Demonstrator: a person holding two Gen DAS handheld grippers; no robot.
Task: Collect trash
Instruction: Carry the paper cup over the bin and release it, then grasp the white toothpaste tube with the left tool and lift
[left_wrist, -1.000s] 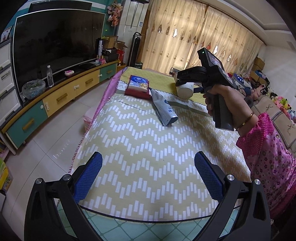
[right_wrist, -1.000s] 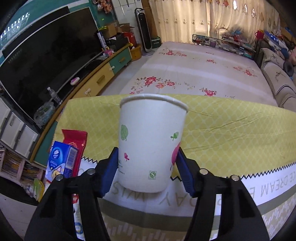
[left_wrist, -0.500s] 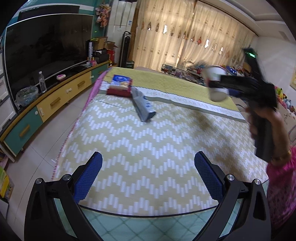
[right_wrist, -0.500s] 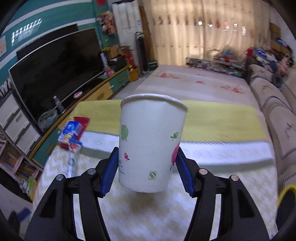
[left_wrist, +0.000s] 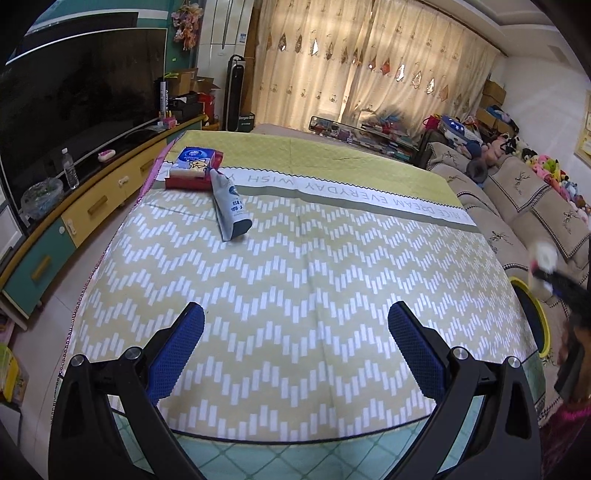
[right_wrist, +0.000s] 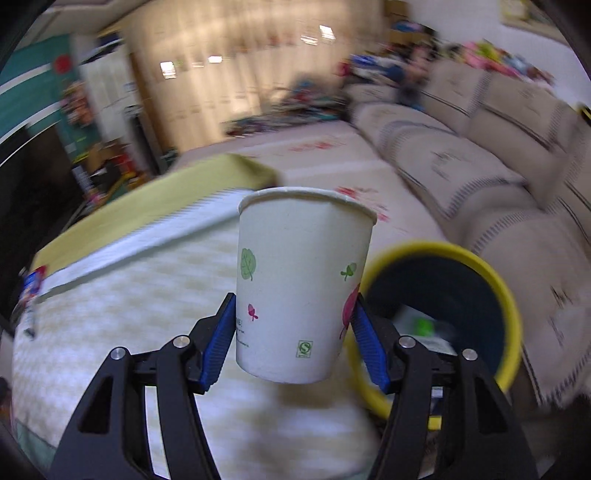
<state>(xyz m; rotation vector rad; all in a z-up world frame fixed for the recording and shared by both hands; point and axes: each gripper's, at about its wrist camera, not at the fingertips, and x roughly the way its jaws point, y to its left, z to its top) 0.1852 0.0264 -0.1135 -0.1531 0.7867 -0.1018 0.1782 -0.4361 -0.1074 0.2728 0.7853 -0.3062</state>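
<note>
My right gripper (right_wrist: 293, 347) is shut on a white paper cup (right_wrist: 301, 284) with leaf prints, held upright in the air beside the table's right edge. A yellow-rimmed trash bin (right_wrist: 509, 295) stands just right of and below the cup, with some trash inside. In the left wrist view the cup (left_wrist: 546, 254) and bin rim (left_wrist: 537, 314) show blurred at the right edge. My left gripper (left_wrist: 295, 350) is open and empty over the near edge of the table (left_wrist: 295, 280). A grey-blue packet (left_wrist: 231, 208) and a blue-and-red box (left_wrist: 195, 166) lie at the far left.
A beige sofa (right_wrist: 480, 173) runs behind the bin. A TV cabinet (left_wrist: 85, 206) with a water bottle (left_wrist: 70, 173) lines the left wall. Toys and boxes are piled along the far wall.
My right gripper has carried the cup from the far side of the table rightward and down to beside the bin. The left gripper has stayed open over the near edge.
</note>
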